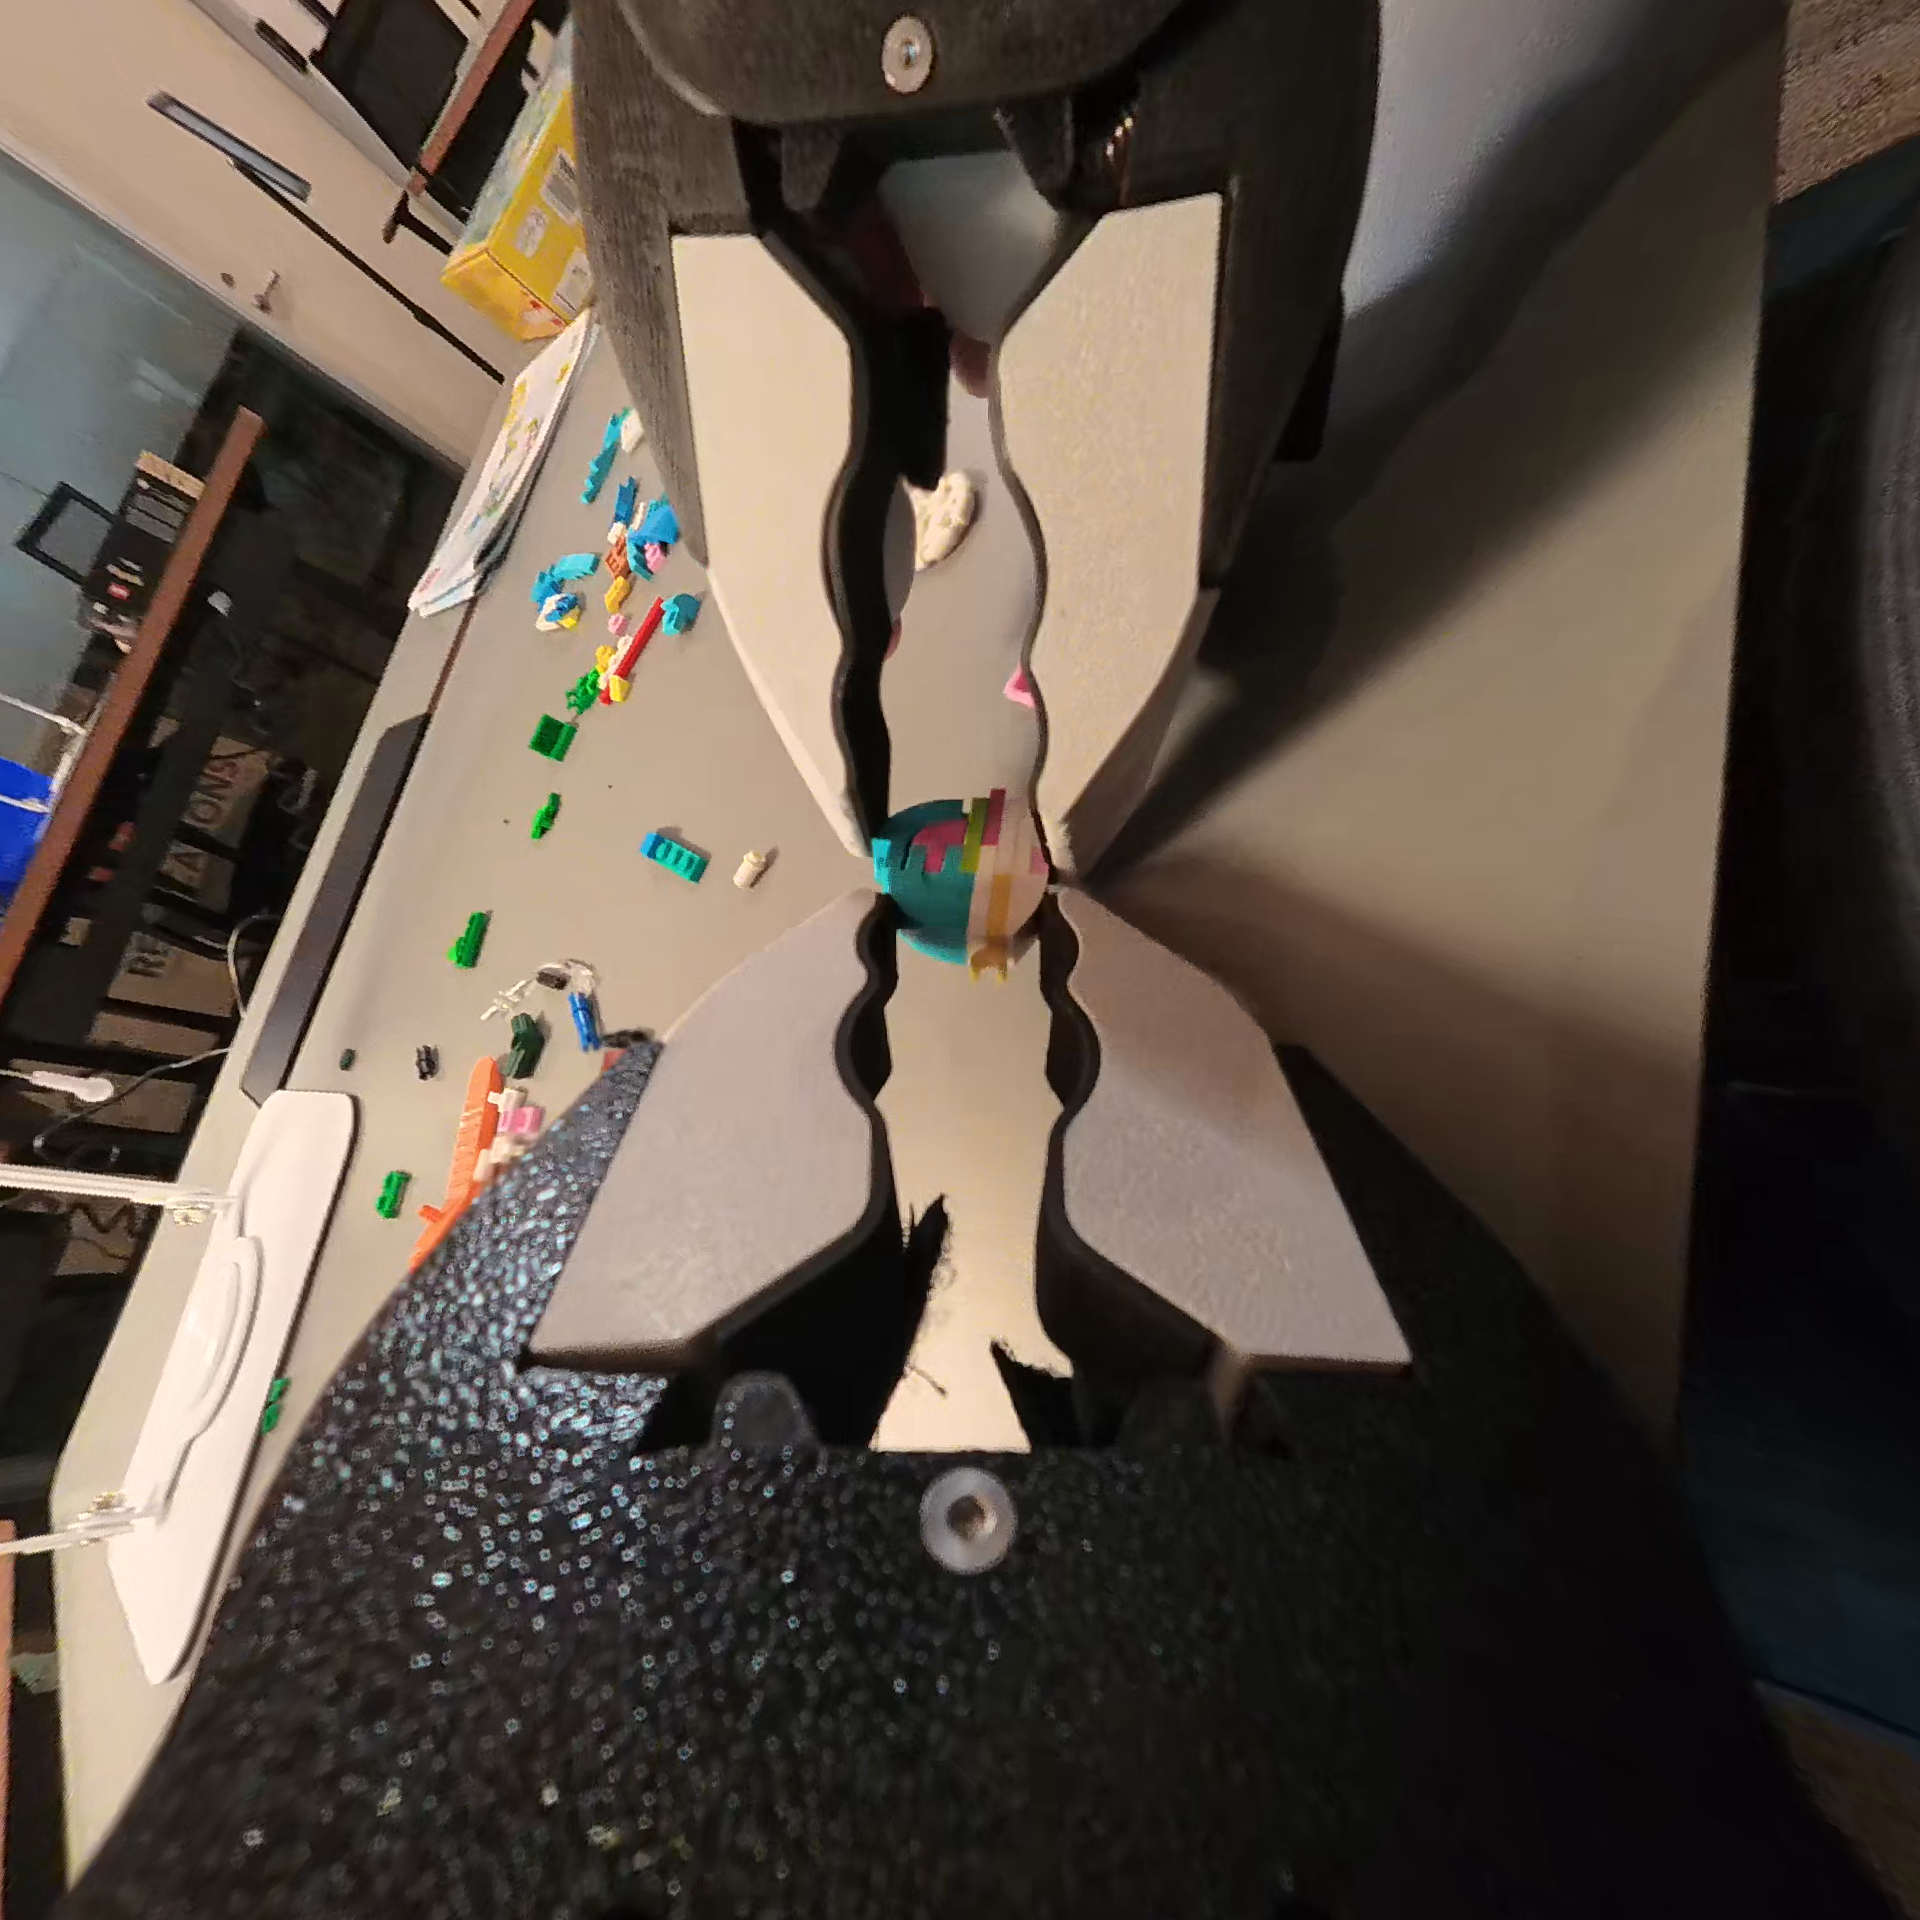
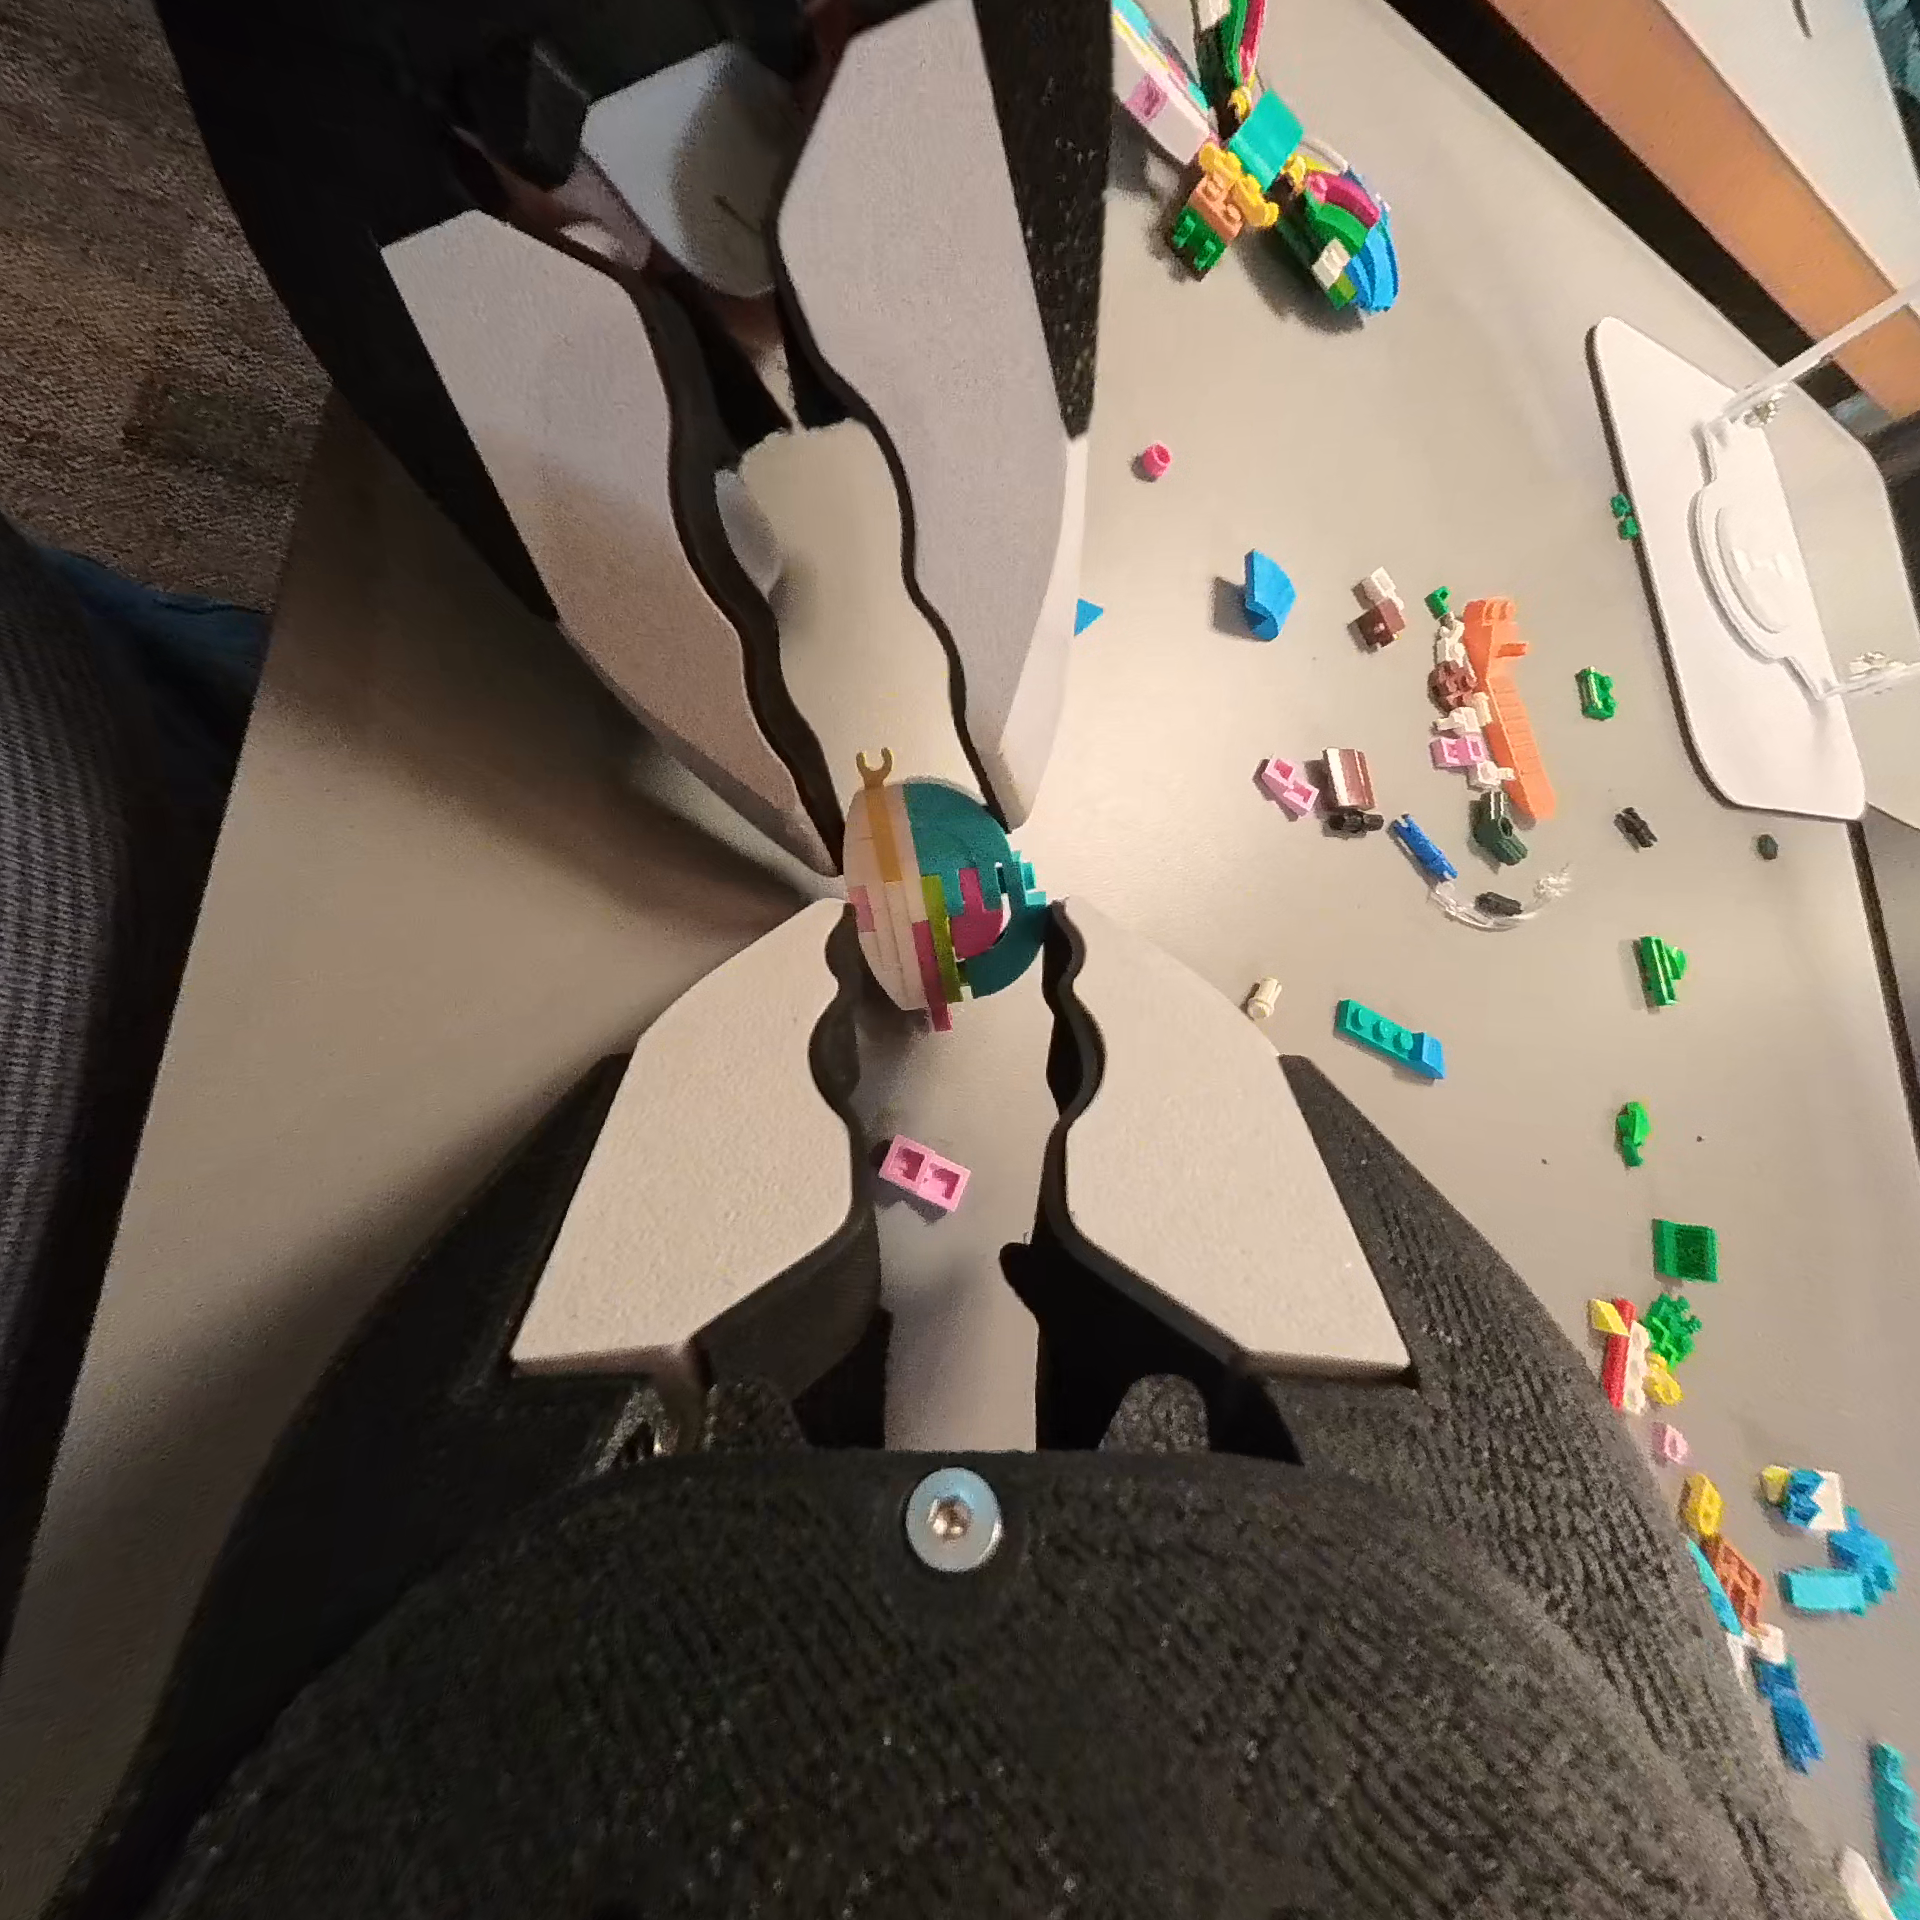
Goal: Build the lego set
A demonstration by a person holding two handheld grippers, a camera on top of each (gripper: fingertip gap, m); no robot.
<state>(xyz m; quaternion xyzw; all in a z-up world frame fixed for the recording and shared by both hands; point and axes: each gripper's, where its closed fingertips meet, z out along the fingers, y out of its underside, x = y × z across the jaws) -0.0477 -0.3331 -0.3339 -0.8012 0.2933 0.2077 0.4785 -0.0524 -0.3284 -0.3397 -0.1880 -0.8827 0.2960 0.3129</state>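
A round brick assembly (image 1: 935, 894) in teal, white, pink and yellow is held above the grey table (image 1: 665, 790). My left gripper (image 1: 961, 914) comes in from below in the left wrist view and is shut on it. My right gripper (image 1: 956, 831) comes from above there and is shut on the same assembly, tips nearly touching the left one's. In the right wrist view the assembly (image 2: 935, 862) sits between my right gripper (image 2: 945, 920) below and the left gripper (image 2: 920, 836) above. A small yellow clip sticks out of the assembly's top.
Loose bricks lie scattered over the table: a pink plate (image 2: 925, 1172) under the grippers, a teal plate (image 2: 1387, 1039), an orange piece (image 2: 1507, 707), green bits. A colourful partial build (image 2: 1288, 197), a white pad with a clear stand (image 2: 1745, 582), a booklet (image 1: 499, 488) and a yellow box (image 1: 520, 239) stand farther off.
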